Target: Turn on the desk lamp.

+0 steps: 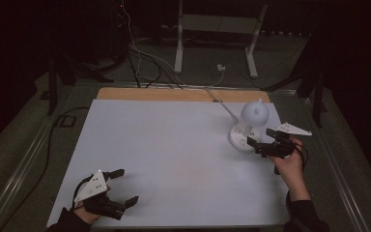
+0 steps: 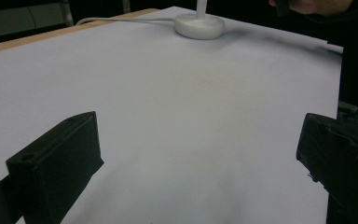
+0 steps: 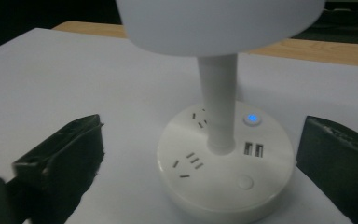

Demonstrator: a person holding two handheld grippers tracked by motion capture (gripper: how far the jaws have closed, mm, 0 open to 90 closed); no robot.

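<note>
While both grippers' jaws gape empty, white lamp (image 3: pixel 223 154) upright: round socket base, blue-lit button (image 3: pixel 252 119), dome shade

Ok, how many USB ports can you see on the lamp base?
2, side by side on the lamp base top, right of the stem, just below the lit blue button. Others may be hidden behind the stem.

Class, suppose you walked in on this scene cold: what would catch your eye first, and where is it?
First, the small white plastic desk lamp with a round socket base, standing at the far right of the white table top; a blue-lit button glows on that base. The right tongs are open right beside it, while the left tongs are open over the near left corner.
</note>
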